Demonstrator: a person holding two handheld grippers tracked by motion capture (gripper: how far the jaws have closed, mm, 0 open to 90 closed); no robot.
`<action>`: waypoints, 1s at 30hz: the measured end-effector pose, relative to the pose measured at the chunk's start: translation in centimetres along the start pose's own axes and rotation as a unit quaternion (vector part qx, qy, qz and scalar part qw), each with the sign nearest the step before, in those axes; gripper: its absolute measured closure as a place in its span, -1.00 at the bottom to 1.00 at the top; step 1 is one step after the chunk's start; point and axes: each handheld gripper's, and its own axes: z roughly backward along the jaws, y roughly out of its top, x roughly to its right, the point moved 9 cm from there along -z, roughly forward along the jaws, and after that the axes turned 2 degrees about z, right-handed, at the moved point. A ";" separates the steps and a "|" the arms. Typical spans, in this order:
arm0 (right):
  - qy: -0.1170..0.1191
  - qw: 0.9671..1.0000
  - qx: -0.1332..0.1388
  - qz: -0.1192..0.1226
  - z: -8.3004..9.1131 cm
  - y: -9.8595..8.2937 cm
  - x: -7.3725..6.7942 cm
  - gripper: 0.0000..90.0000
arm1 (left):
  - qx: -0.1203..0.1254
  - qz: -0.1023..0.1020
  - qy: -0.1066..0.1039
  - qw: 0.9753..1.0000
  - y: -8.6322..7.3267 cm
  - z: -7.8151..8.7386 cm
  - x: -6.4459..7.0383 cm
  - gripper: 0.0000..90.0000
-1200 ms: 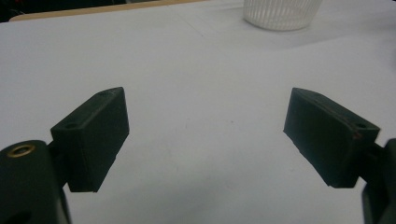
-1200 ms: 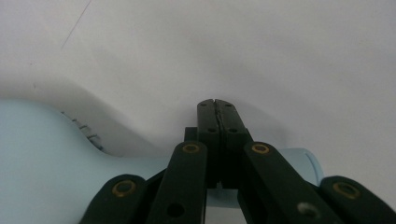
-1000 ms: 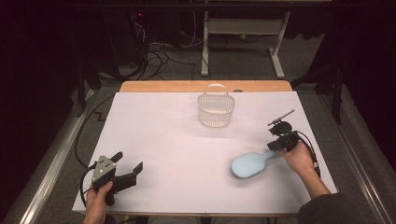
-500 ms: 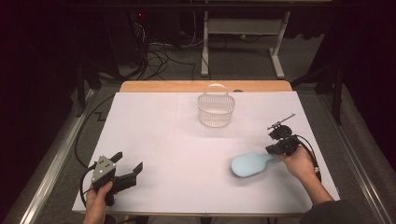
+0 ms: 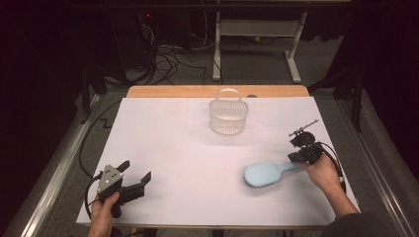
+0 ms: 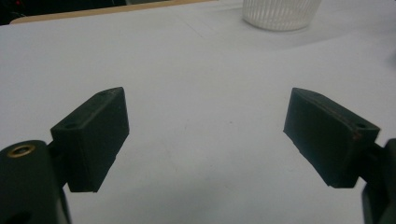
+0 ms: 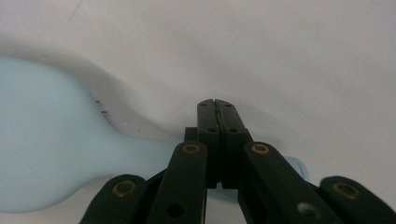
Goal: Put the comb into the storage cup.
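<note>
High view: white-covered tabletop point(image 5: 197, 148) with a wooden strip along the far edge. White slatted plastic basket with an arched handle point(image 5: 228, 116) near the middle of the far edge. Pale blue plastic hairbrush point(image 5: 269, 173) lying bristles down toward the near right corner, handle pointing to the right edge. Right gripper point(image 5: 302, 155) over that handle, held in a hand. Left gripper point(image 5: 134, 180) near the near left corner, well apart from the brush.

Left gripper view: two black jaws spread wide, nothing between them but bare white tabletop point(image 6: 201, 116); base of the basket point(image 6: 279, 13) far off at the top edge.

Right gripper view: black jaws pressed together, tips meeting above the handle of the hairbrush point(image 7: 60, 140); whether the handle is pinched beneath cannot be told.

Likely risk: brush slipping or swinging head-down on lifting, since any hold sits far out on the thin, smooth handle with the heavy head unsupported.
</note>
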 end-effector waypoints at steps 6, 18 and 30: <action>0.001 1.000 -0.007 0.002 -0.2 -0.4 0.0 1.00 | 0.000 0.000 0.000 1.000 0.0 0.0 0.0 -0.67; 0.016 1.000 -0.003 0.012 0.3 -2.0 -1.1 1.00 | 0.002 0.001 0.002 1.000 0.1 0.1 -0.1 -0.67; 0.032 0.999 0.003 0.022 0.7 -3.5 -2.7 1.00 | 0.003 -0.001 0.000 1.000 0.1 0.1 0.0 -0.67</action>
